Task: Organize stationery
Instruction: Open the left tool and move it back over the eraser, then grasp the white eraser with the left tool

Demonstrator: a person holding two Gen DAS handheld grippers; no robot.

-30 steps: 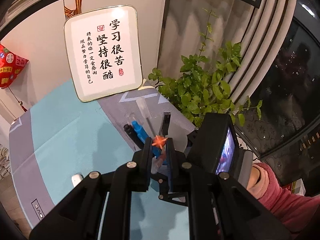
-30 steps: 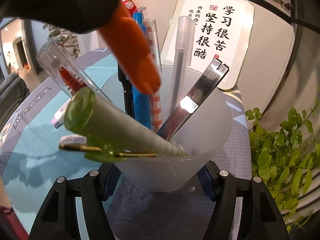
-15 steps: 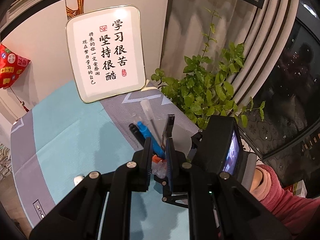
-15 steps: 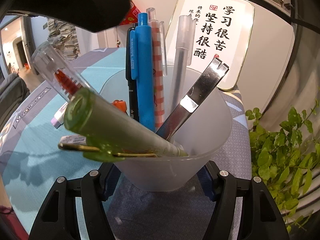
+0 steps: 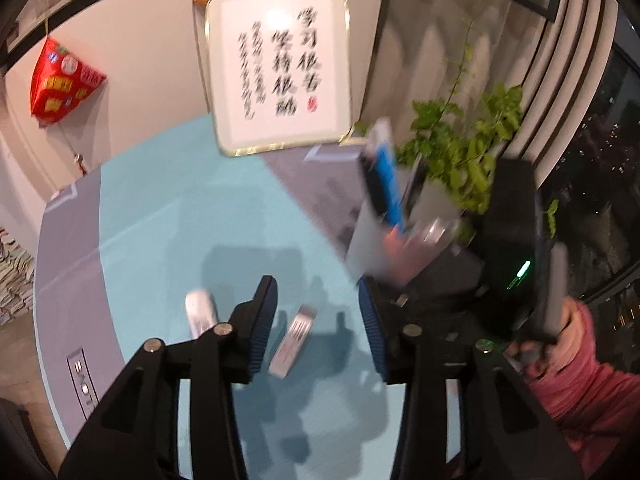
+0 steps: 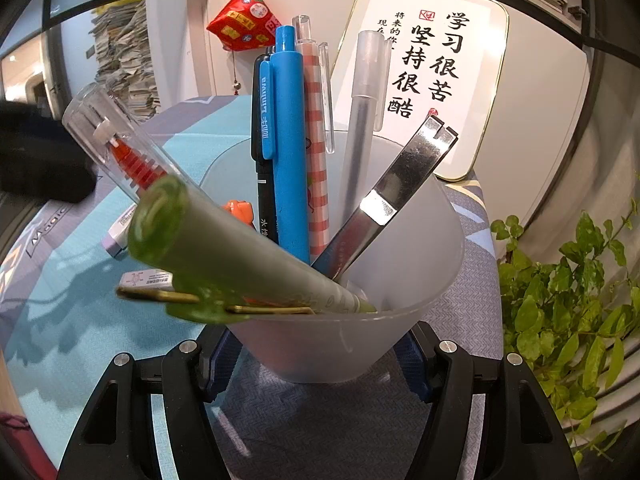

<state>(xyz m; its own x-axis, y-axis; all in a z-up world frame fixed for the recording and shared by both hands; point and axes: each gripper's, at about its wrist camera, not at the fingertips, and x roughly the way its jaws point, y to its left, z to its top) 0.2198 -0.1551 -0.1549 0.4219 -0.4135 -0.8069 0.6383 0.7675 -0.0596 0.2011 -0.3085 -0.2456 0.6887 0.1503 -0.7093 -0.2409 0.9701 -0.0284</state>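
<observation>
My right gripper [image 6: 316, 360] is shut on a frosted plastic cup [image 6: 400, 320] standing on the grey part of the mat. In the cup are a blue pen [image 6: 290, 140], a black pen, a red checked pen, a clear grey pen [image 6: 360, 140], a metal clip [image 6: 400, 192], a green pen [image 6: 240, 256], a clear pen with a red core [image 6: 120, 148] and a small orange-topped piece [image 6: 240, 210]. My left gripper [image 5: 316, 320] hangs over the teal mat left of the cup [image 5: 400, 236]. Its jaws are opening with nothing between them. Below them lies a flat white and silver item [image 5: 294, 340].
Another white item [image 5: 200, 312] lies on the teal mat [image 5: 160, 220] left of the left finger. A framed calligraphy board [image 5: 280, 68] leans on the wall behind. A leafy plant [image 6: 568, 300] stands right of the cup. A pink sleeve [image 5: 580, 380] holds the right gripper.
The left gripper let the orange-topped piece drop into the cup, then swung away left and down toward the mat with its jaws spreading. The right gripper and cup stayed put.
</observation>
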